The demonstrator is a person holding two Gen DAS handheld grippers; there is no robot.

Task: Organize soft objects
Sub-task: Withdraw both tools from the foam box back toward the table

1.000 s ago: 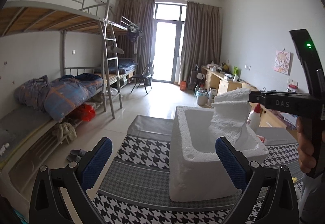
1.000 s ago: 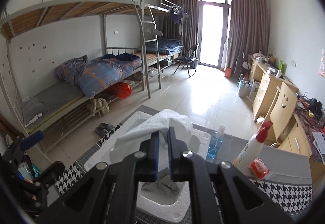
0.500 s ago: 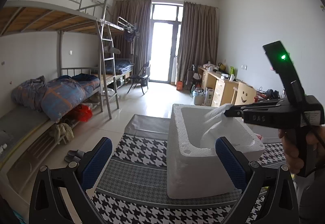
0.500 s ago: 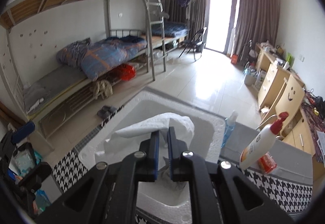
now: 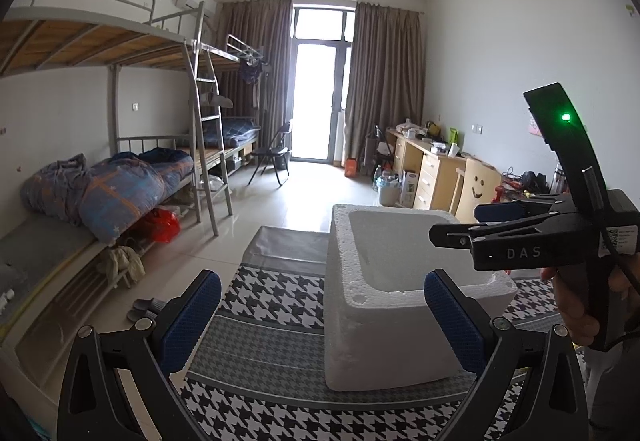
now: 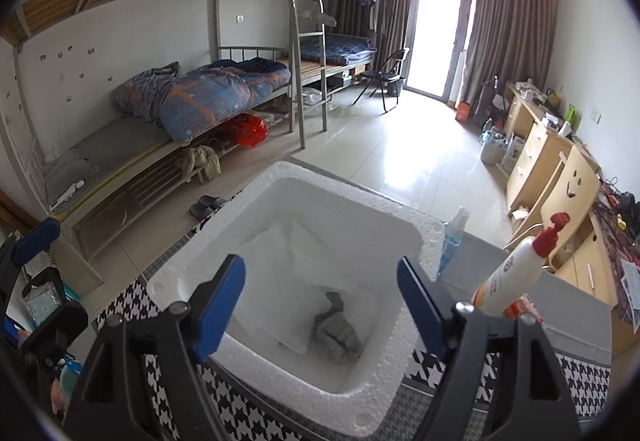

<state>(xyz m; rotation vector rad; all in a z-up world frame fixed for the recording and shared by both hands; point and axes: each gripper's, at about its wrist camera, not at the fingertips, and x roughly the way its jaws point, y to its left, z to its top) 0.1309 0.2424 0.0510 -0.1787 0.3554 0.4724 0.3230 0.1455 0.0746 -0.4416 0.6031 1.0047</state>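
While the white foam box (image 6: 408, 341) stands on the houndstooth cloth (image 5: 276, 305), everything else sits around it; inside it, on the bottom, lies a white folded cloth (image 6: 280, 261), and on that cloth's near corner a small grey rag (image 6: 336, 333); just beyond the box's right rim stand a white bottle with a red cap (image 6: 516, 273) and a blue spray bottle (image 6: 452, 245); above the box the right gripper (image 6: 320, 293) hangs with jaws opening, nothing between them; left of the box the left gripper (image 5: 320, 313) is spread wide, empty.
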